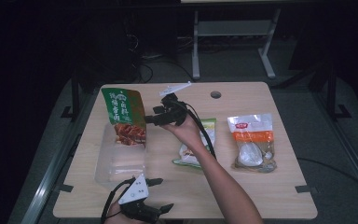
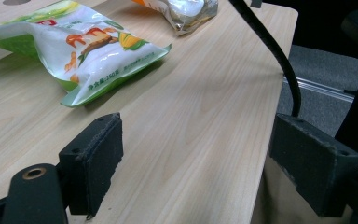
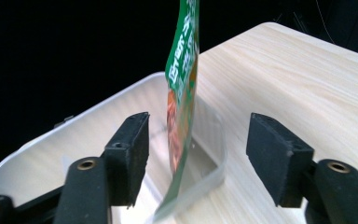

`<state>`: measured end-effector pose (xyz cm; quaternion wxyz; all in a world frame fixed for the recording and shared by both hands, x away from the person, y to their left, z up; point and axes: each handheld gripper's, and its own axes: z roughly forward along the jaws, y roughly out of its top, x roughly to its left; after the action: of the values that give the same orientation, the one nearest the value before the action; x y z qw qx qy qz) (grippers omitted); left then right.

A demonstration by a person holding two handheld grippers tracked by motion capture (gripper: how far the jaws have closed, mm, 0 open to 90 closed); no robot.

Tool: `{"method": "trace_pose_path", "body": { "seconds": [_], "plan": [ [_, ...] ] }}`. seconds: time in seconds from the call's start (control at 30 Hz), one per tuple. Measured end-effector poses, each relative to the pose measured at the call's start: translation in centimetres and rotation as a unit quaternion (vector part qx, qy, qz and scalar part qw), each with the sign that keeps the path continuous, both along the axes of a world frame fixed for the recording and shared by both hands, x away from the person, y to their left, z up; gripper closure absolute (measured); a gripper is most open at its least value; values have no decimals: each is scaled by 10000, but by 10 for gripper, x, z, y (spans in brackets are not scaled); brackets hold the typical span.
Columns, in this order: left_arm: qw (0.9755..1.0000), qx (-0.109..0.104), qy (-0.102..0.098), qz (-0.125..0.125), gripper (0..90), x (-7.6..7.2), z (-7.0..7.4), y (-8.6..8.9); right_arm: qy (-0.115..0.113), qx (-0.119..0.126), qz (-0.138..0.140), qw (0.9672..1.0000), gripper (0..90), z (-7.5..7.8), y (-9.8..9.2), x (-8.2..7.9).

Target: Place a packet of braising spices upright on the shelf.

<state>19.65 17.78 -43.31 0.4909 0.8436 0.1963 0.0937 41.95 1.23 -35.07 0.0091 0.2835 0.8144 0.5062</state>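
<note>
Nearest to us, at the bottom edge of the high view, sits our left gripper [image 1: 160, 193], with its grey three-cornered plate on top and its jaws spread, nothing between them. In the left gripper view these jaws hang over the bare light wooden surface [image 2: 200, 121] near its edge, and beyond them lies a white and green snack pouch with corn printed on it [image 2: 93, 51], flat on the wood.

Farther out, our right gripper [image 1: 151, 116] is held level above the surface, pointing toward the tall green and red food packet [image 1: 125, 116]. Its jaws stand apart (no pad touches the packet). In the right gripper view the green and red food packet [image 3: 182, 93] shows edge-on between the two open jaws, standing upright with its lower end inside the clear plastic tray [image 3: 209, 154]. In the high view, that clear plastic tray [image 1: 107, 163] rests on the left part of the surface, and the packet stands at its far end.

To the right of our right forearm lies the corn pouch [image 1: 200, 149], and well to its right a clear bag with an orange and white label [image 1: 252, 142], also flat.
</note>
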Motion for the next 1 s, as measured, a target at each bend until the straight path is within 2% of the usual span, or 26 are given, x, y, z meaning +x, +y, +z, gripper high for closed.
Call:
{"method": "trace_pose_path", "body": {
  "seconds": [0.13, 0.27, 0.5, 0.67, 0.8, 1.0],
  "plan": [
    [10000, -5, 35, 23, 171, -1, -1, -1, 0, -56, -16, 10000, 354, -3, -22, -8],
    [10000, 12, -1, -3, 171, -2, -1, -2, 77, -191, -172, 9996, 341, -8, -48, -14],
    [10000, 11, 5, -26, 171, -3, -1, -3, 167, -285, -460, 9984, 336, -17, -89, -20],
    [10000, 28, 27, -42, 171, -3, -2, -4, 275, -360, -687, 9966, 332, -22, -117, -25],
    [10000, 34, 20, -43, 171, -4, -2, -5, 357, -511, -815, 9947, 322, -23, -137, -28],
    [10000, 58, 35, -47, 171, -4, -2, -5, 333, -586, -1048, 9922, 327, -26, -167, -36]
  ]
}}
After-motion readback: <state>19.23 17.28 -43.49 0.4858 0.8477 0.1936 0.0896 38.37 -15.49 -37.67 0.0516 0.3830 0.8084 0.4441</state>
